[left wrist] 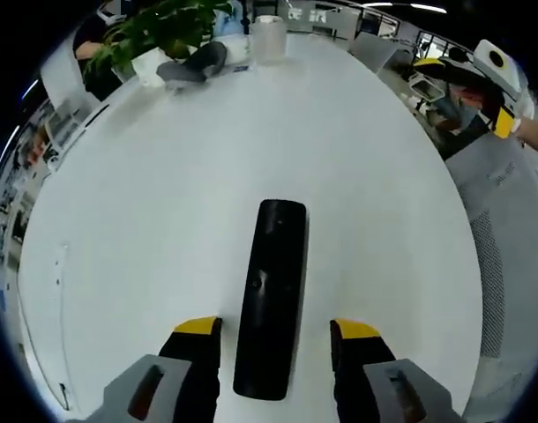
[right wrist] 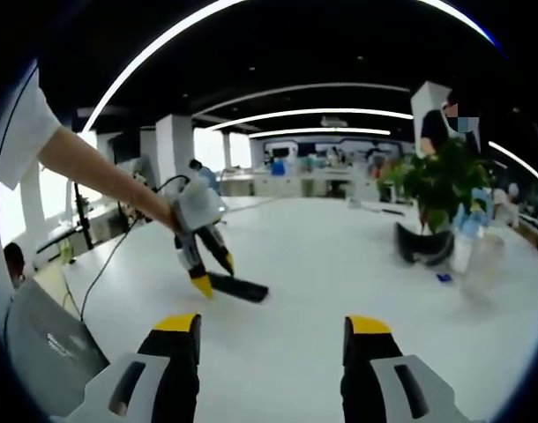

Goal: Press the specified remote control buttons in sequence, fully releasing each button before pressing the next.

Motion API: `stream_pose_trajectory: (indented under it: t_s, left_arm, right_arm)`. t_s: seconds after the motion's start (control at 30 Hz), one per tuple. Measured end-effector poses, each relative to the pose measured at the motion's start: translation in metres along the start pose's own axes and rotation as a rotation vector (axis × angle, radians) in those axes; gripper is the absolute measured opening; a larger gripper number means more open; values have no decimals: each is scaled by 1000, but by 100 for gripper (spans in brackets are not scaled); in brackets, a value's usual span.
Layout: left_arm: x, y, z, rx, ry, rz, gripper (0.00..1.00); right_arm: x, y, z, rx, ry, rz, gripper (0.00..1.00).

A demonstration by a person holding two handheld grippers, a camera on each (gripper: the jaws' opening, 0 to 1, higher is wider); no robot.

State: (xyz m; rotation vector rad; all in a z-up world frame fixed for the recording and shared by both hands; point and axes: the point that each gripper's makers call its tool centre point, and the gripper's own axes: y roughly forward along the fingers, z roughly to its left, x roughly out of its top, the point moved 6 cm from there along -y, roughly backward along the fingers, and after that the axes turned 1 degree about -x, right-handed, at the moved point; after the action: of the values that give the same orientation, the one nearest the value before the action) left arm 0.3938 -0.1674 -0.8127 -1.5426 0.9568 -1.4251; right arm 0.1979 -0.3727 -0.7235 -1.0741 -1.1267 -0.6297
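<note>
Here the black remote point(left wrist: 271, 295) lies flat on the white worktop point(left wrist: 163, 203), well in from its edges, long axis running straight away between the released left tongs point(left wrist: 276, 328), while the right tongs point(right wrist: 273, 324) hover spread apart.

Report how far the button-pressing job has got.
Done: nothing that shows; no press can be confirmed. In hand: the left claw stands open astride the black remote control on the white table, apparently steadying it. The right claw hangs open and apart from it. Left: apparently every press in the sequence.
</note>
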Motion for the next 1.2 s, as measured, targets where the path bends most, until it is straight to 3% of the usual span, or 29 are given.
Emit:
stream_pose_trajectory:
  t_s: [0.27, 0.43, 0.6, 1.2]
  left_arm:
    - [0, 0, 2, 10, -4, -5, 47]
    - [1, 0, -1, 16, 6, -4, 32]
    - [0, 0, -2, 19, 14, -7, 25]
    - [-2, -2, -8, 22, 4, -5, 24]
  right_arm:
    - [-1, 0, -1, -3, 4, 0, 63]
    - [-1, 0, -1, -4, 3, -1, 63]
    - [-1, 0, -1, -7, 7, -3, 63]
    - [-2, -1, 1, -4, 1, 7, 63]
